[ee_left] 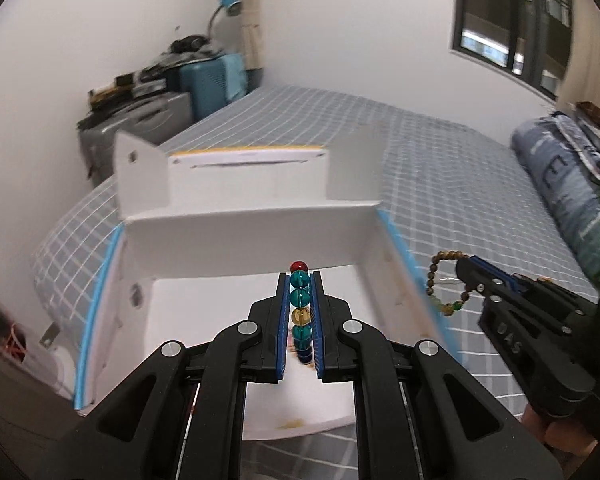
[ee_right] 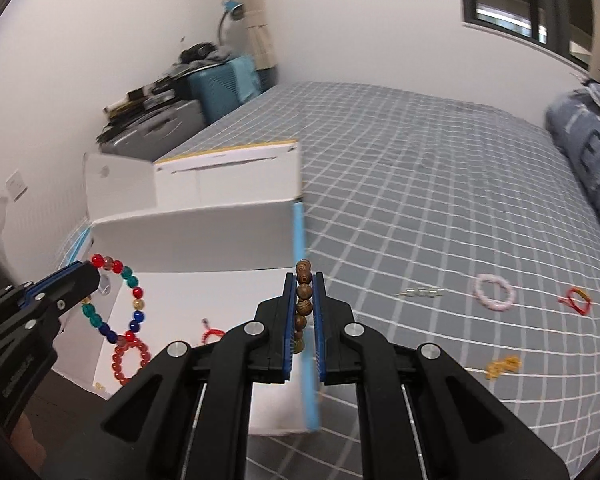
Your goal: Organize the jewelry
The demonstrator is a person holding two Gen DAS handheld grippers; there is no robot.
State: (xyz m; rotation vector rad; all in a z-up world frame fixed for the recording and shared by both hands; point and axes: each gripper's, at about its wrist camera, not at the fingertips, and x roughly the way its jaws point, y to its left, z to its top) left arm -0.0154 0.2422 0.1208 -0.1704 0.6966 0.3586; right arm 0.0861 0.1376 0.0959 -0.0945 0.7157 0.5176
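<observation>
My left gripper is shut on a colourful glass bead bracelet and holds it over the open white box; the gripper and the bracelet also show in the right wrist view. My right gripper is shut on a brown wooden bead bracelet above the box's right blue-edged wall; it also shows in the left wrist view. A red bead bracelet and a red string piece lie inside the box.
The box sits on a grey checked bed. On the bed lie a pink bracelet, a red string bracelet, an orange piece and a small clear pin. A folded blue quilt lies at the right. Suitcases stand behind the bed.
</observation>
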